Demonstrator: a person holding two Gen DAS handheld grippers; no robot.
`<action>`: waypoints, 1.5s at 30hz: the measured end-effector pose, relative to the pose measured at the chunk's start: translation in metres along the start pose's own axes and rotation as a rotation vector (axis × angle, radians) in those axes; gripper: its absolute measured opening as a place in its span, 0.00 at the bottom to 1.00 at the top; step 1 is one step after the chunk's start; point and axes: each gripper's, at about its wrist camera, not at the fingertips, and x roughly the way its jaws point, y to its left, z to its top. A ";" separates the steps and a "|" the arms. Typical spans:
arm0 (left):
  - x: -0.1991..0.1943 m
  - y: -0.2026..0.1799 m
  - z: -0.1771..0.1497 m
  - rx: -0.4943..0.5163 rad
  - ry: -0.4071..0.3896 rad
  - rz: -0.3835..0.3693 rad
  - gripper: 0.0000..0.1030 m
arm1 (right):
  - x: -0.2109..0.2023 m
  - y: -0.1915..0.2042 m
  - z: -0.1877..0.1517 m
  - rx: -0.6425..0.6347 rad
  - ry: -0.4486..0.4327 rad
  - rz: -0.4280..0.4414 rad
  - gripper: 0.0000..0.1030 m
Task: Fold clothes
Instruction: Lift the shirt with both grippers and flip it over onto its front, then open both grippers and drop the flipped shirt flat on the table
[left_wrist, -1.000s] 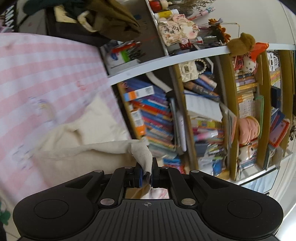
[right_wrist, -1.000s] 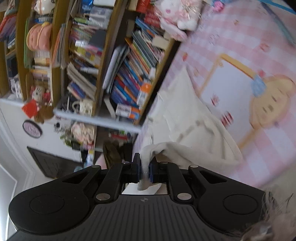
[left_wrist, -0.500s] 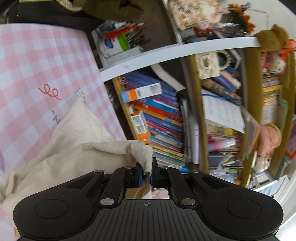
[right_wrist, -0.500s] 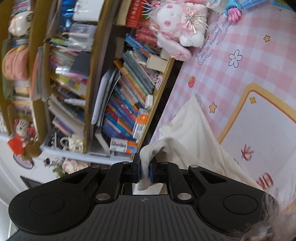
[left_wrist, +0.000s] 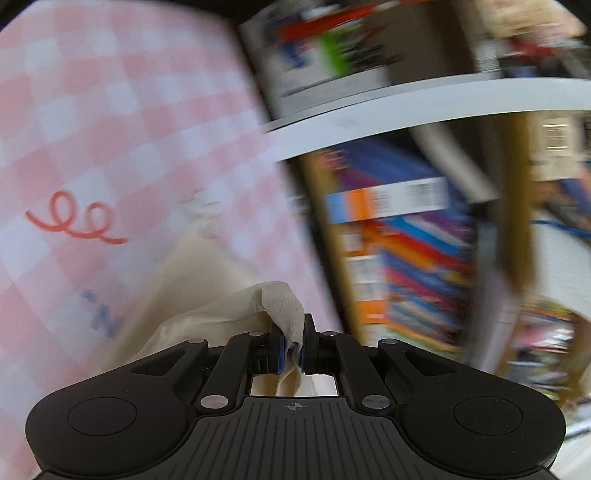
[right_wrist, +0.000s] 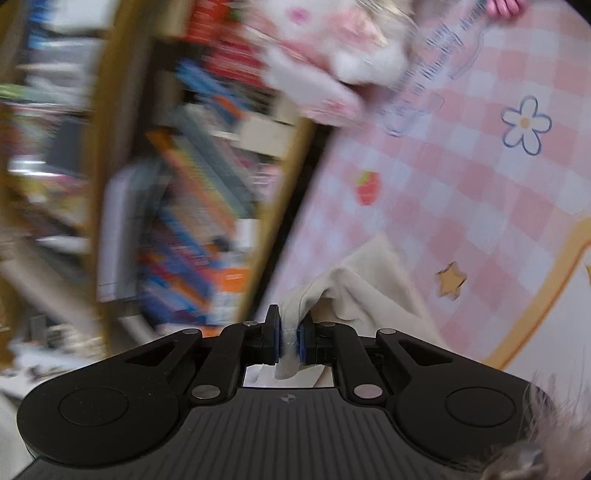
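Each tool, left (left_wrist: 291, 349) and right (right_wrist: 289, 341), pinches a corner of the cream garment (left_wrist: 221, 310). It looks soft and limp. Corners suit gripping; cloth sags behind each tool.

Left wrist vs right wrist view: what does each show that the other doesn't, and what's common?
Only the left wrist view shows the red squiggle printed on the pink checked cloth and a white shelf board above the books.

Only the right wrist view shows a plush toy, a flower, a strawberry and a star print.

Both show the checked cloth, a blurred bookshelf, and a cream garment, which the left gripper and the right gripper each pinch between their fingers.
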 end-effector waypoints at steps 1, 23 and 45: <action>0.007 0.006 0.001 -0.012 0.012 0.020 0.06 | 0.007 -0.003 0.002 0.007 0.009 -0.025 0.08; 0.019 -0.055 -0.033 0.612 0.334 0.037 0.45 | 0.048 0.037 -0.028 -0.537 0.039 -0.333 0.40; 0.037 -0.082 -0.047 0.734 0.176 0.119 0.47 | 0.144 0.108 -0.069 -1.041 0.019 -0.441 0.41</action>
